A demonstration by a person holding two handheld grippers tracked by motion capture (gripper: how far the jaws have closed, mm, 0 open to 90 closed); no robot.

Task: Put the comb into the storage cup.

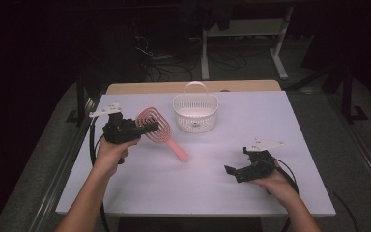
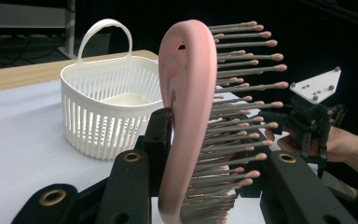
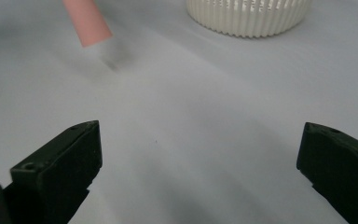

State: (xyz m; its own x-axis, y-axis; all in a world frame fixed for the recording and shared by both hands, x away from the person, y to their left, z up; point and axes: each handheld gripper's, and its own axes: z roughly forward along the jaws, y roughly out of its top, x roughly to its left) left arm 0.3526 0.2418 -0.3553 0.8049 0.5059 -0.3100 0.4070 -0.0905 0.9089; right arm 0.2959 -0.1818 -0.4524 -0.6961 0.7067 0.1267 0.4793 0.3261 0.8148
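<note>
Left fingers (image 1: 150,126) clamped on pink hairbrush (image 1: 160,129) head, handle slanting toward right fingers (image 1: 235,166), apart.

The high view looks forward and down over the whole tabletop (image 1: 198,183). The left gripper view sits close behind the pink hairbrush (image 2: 186,121), facing the white basket (image 2: 107,107). The right gripper view skims low, sharing basket and brush handle.

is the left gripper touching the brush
Touching. The left gripper view shows the left gripper shut on the brush head: one jaw presses the pink back, the other meets the bristle tips.
</note>
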